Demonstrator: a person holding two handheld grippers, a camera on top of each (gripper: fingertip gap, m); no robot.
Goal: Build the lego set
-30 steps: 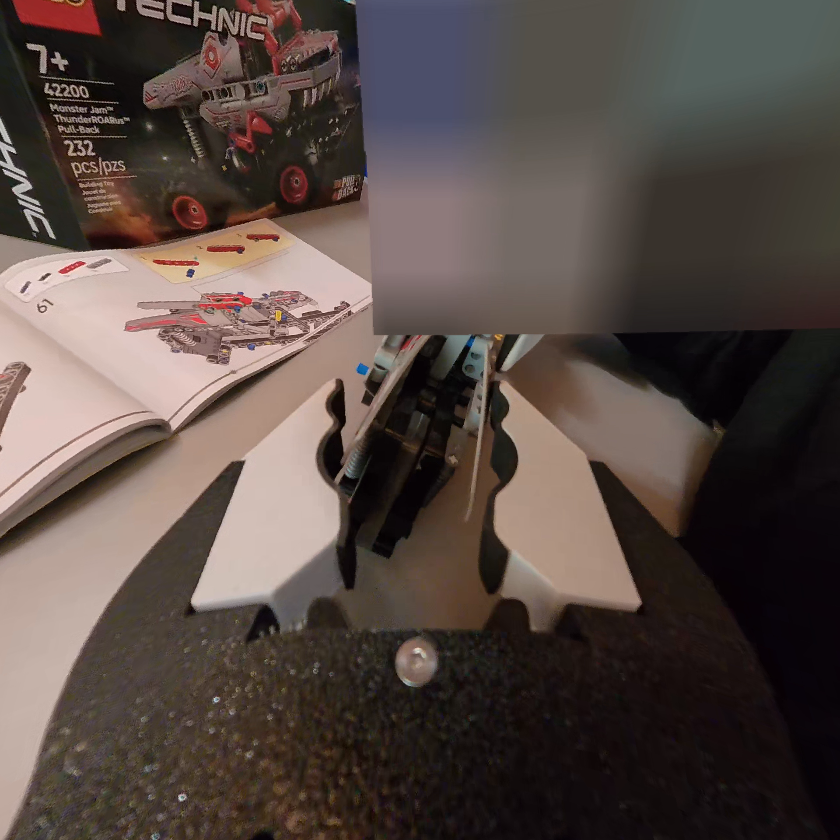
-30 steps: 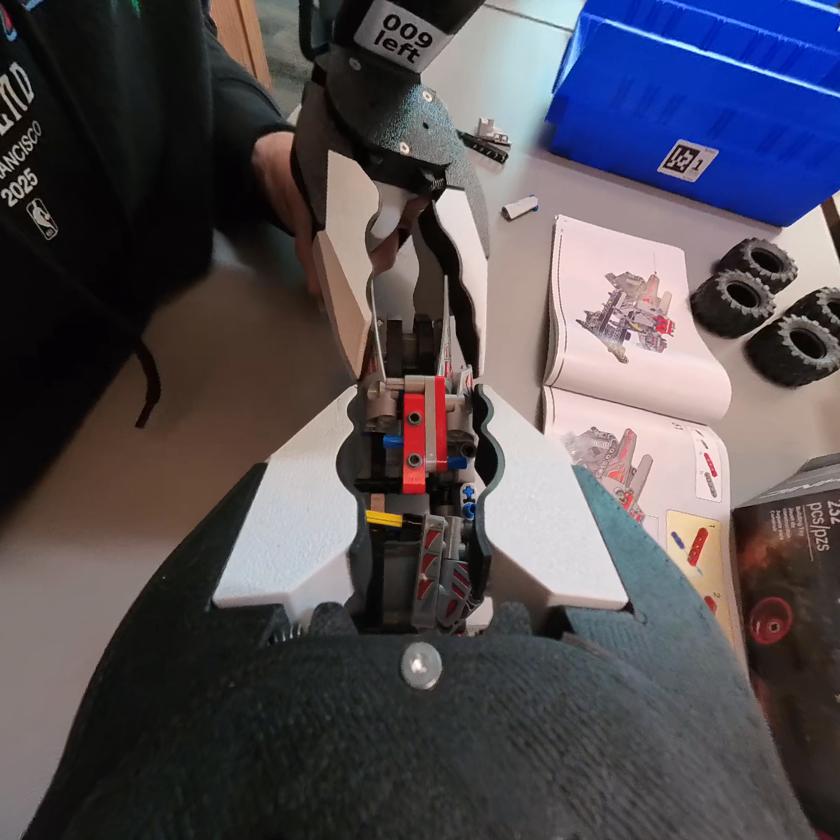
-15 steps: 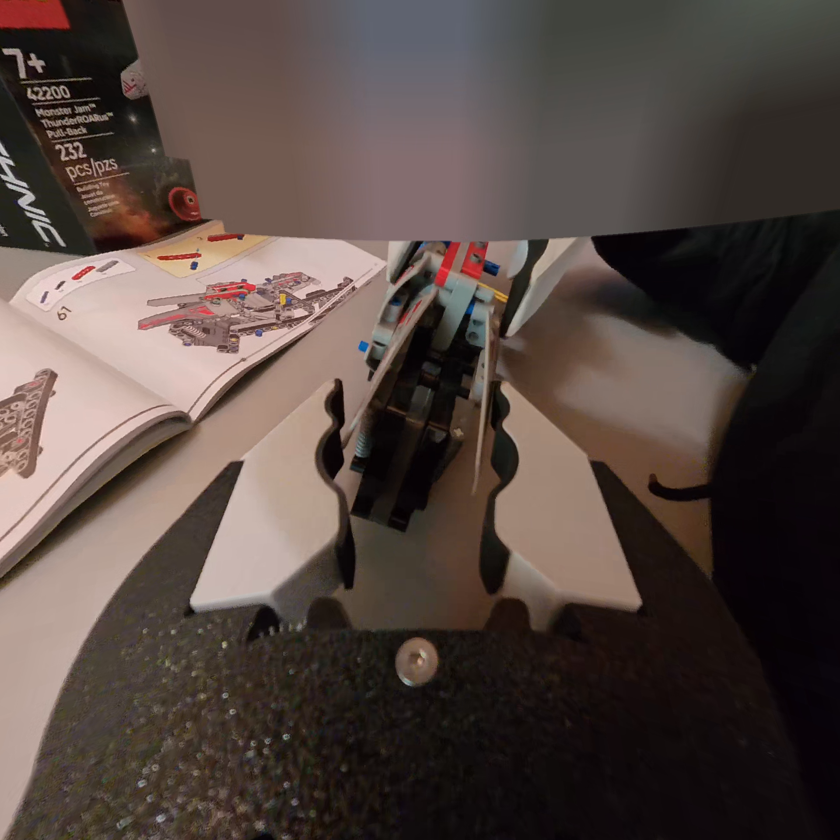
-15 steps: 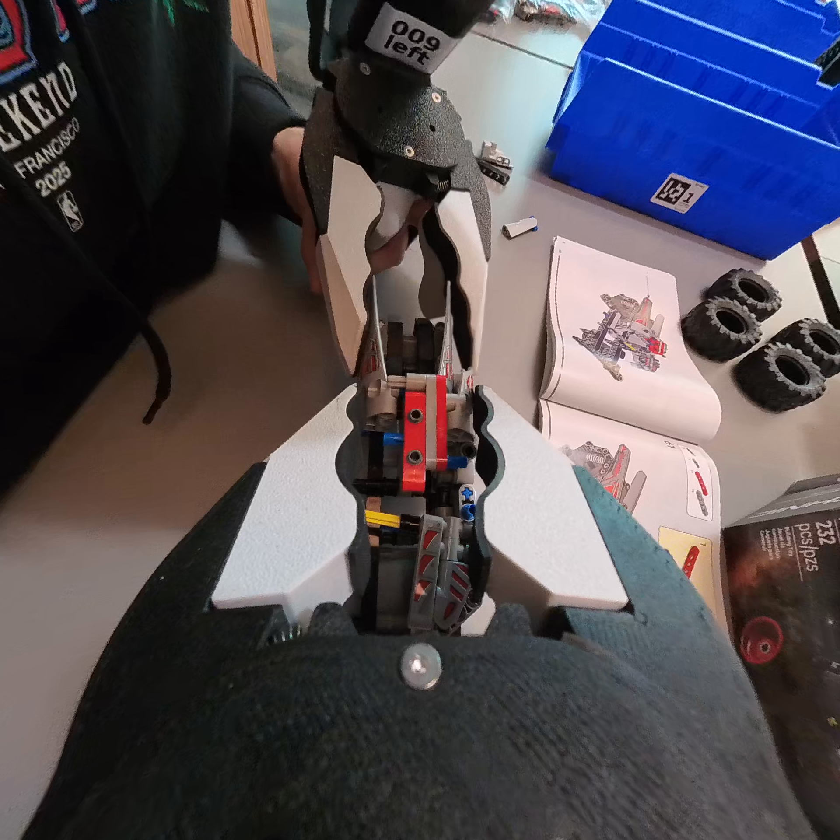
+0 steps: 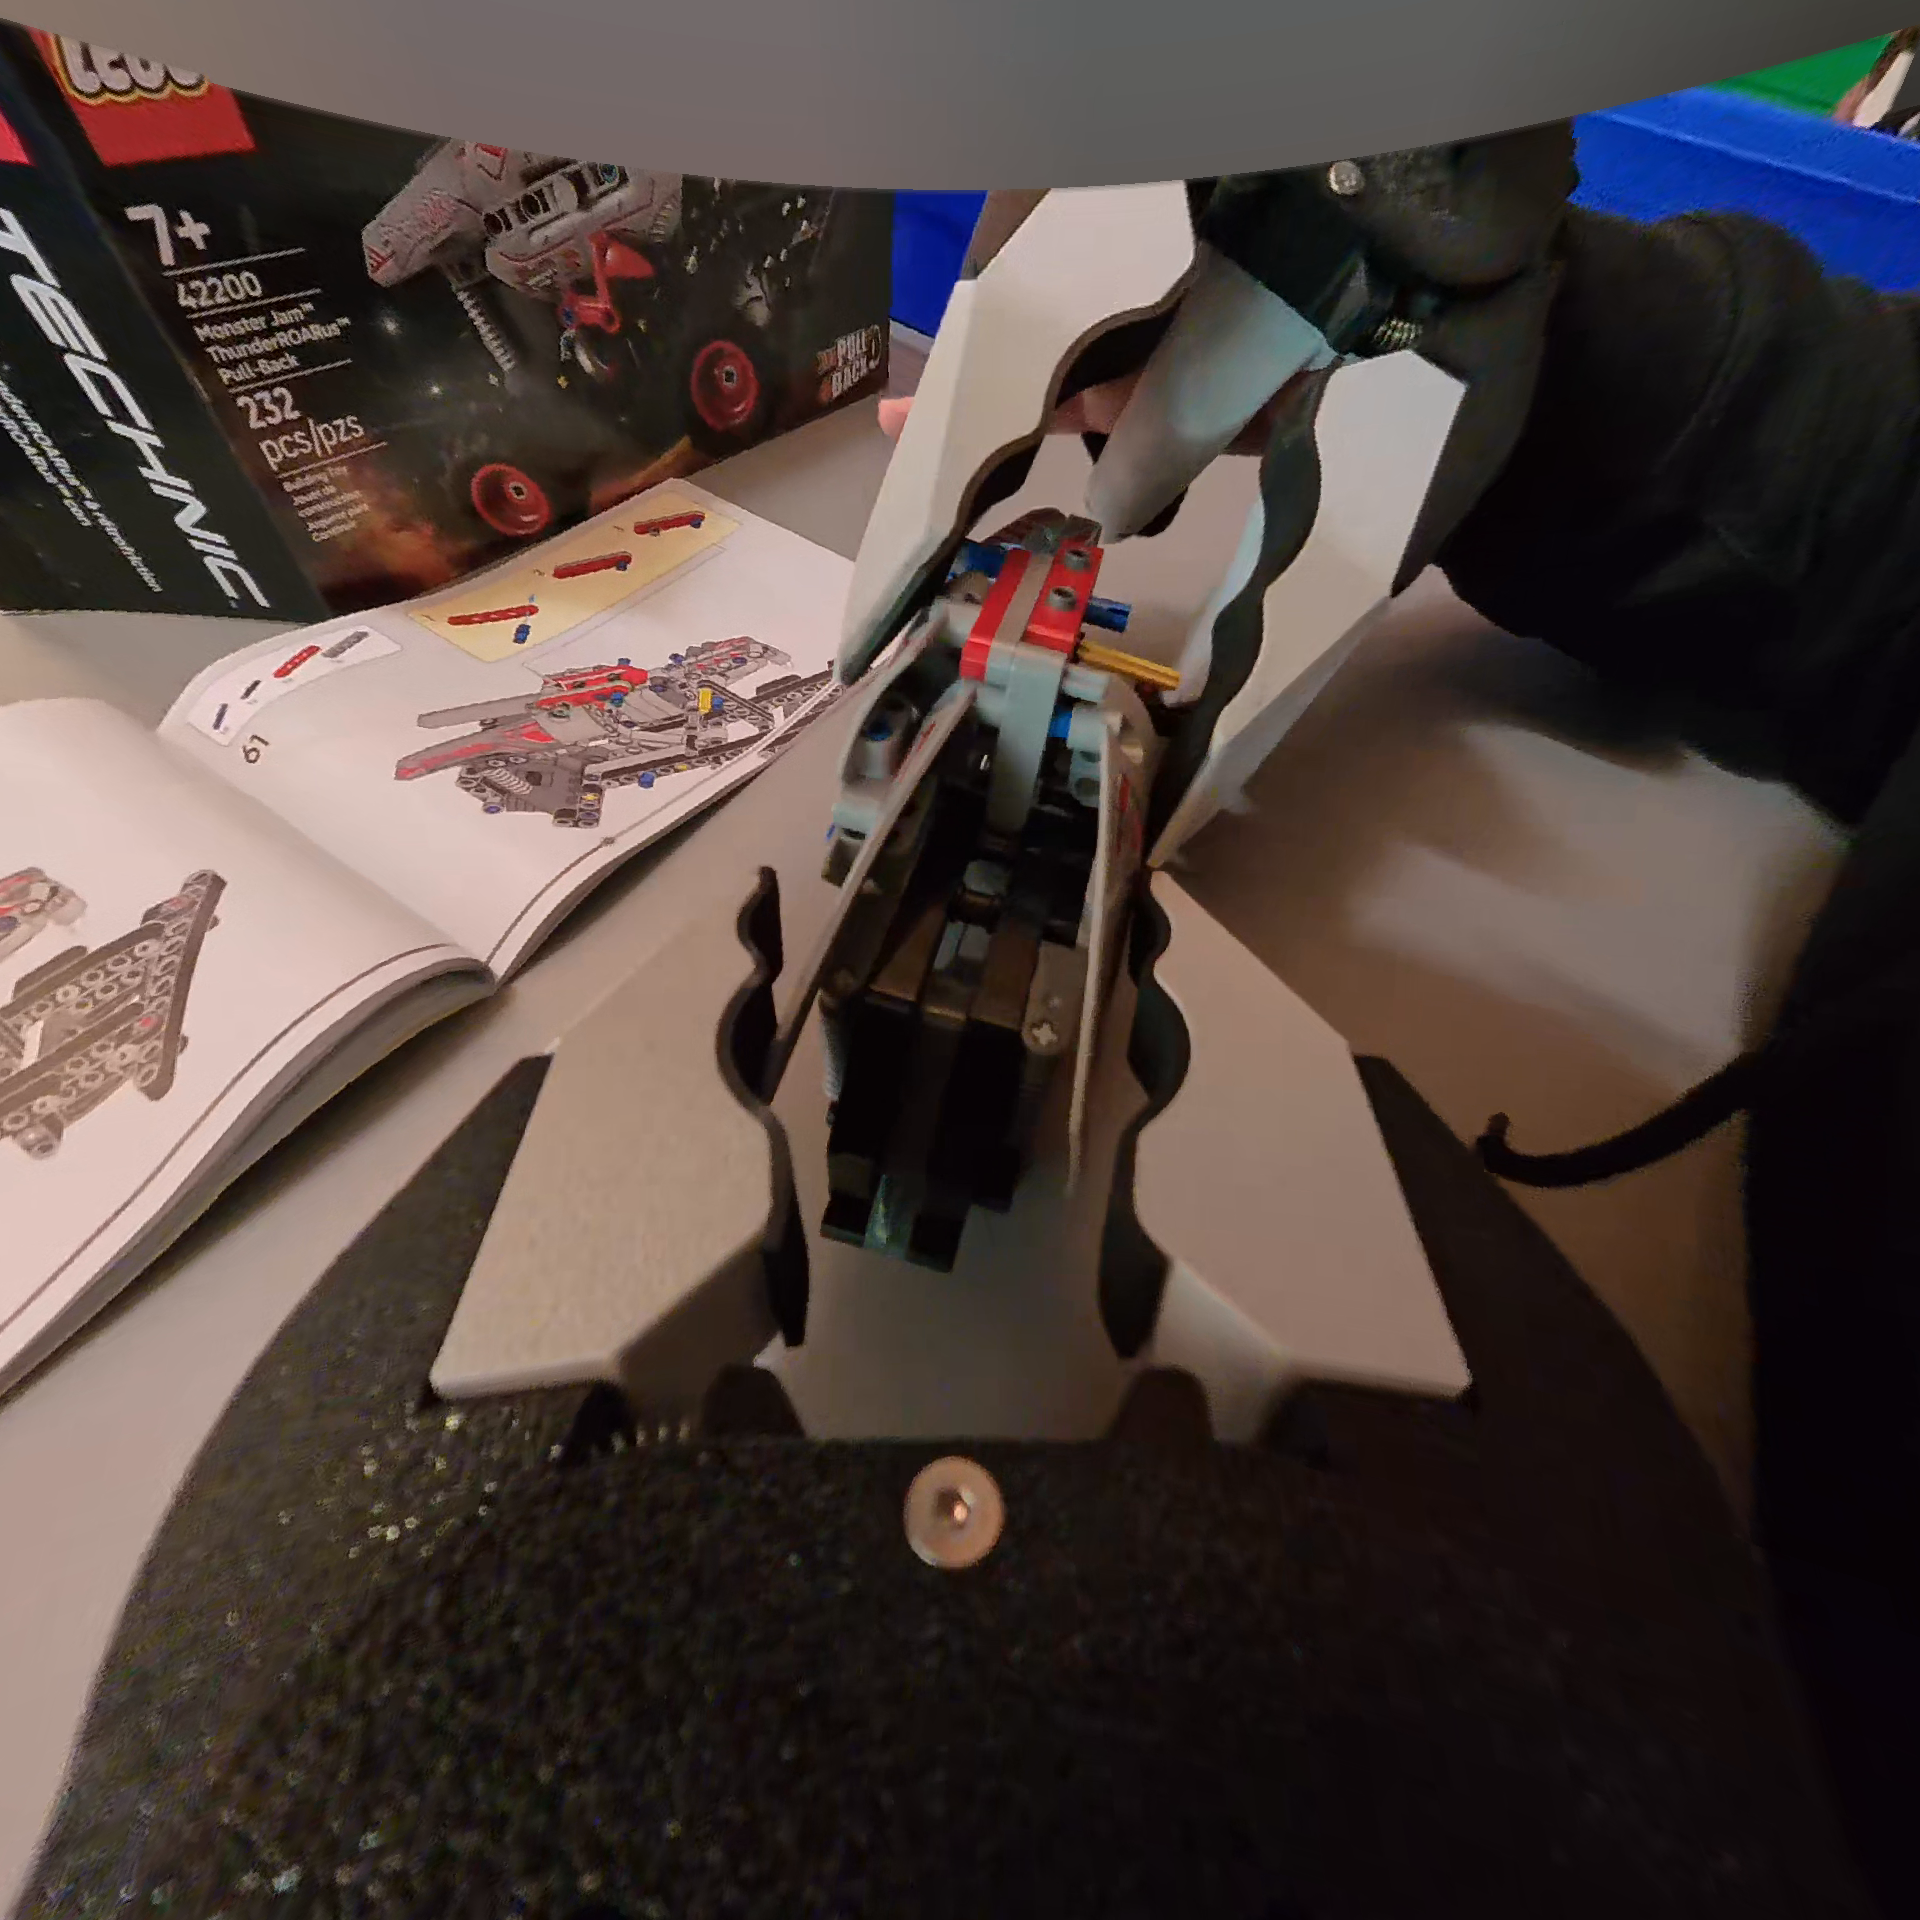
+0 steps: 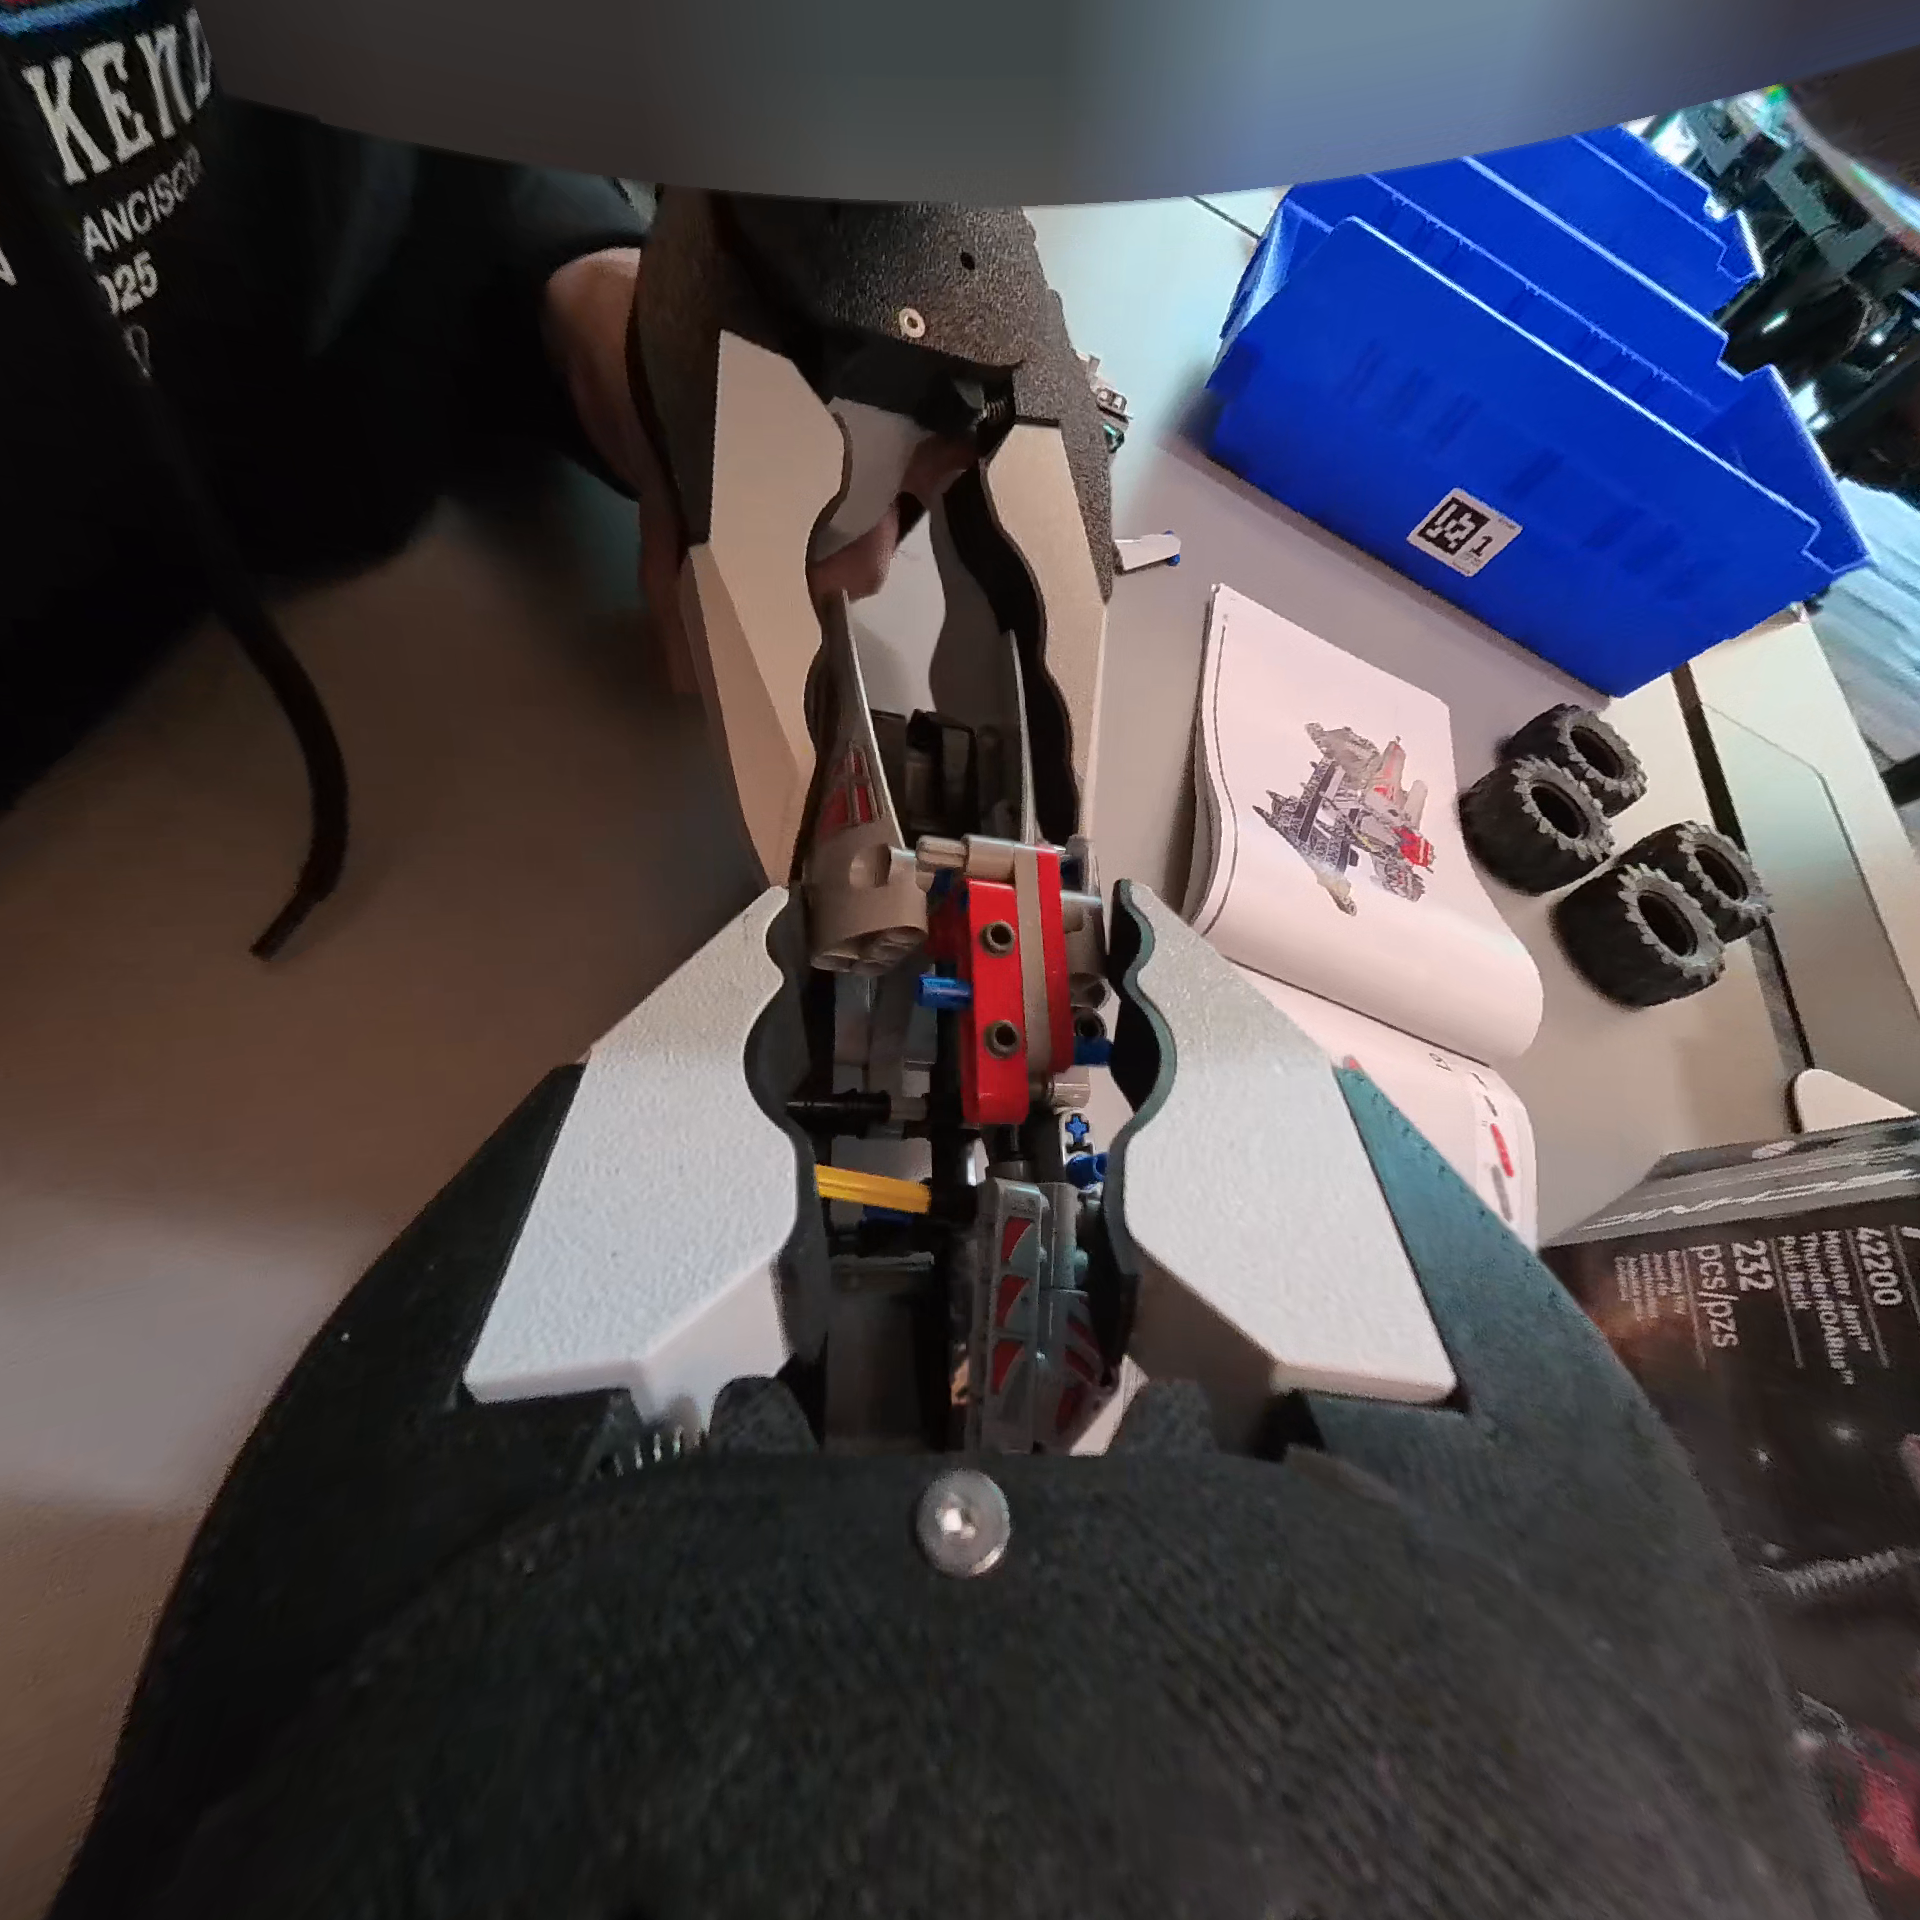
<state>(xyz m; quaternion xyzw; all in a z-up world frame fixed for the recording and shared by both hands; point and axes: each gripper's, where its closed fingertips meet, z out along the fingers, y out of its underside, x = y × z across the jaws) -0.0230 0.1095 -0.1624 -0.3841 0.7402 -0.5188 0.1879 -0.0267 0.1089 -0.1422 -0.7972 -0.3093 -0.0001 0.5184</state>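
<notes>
The partly built lego model [image 5: 966, 1018], grey and black with a red beam and a yellow axle, is held off the grey table between both grippers. My left gripper [image 5: 956, 894] is shut on its black rear end. My right gripper [image 6: 951, 904] is shut on the other end, around the red beam [image 6: 997, 997] and a toothed grey panel. In the left wrist view the right gripper's white fingers [image 5: 935, 364] reach in from above. In the right wrist view the left gripper's fingers [image 6: 748, 623] reach in from the top. The two grippers face each other, tips nearly meeting.
An open instruction booklet [image 5: 312, 831] lies left of the model and shows in the right wrist view [image 6: 1351, 790]. The set's box [image 5: 416, 343] stands behind it. Blue bins [image 6: 1507, 416] and several black tyres [image 6: 1621, 862] sit far right. A person's dark sleeve [image 5: 1714, 468] is close by. Left and right tips are no more than a few centimetres apart.
Both grippers keep their hold. The model has come up and tilted, so its red-beam end and the right gripper's fingers now show in the left wrist view.
</notes>
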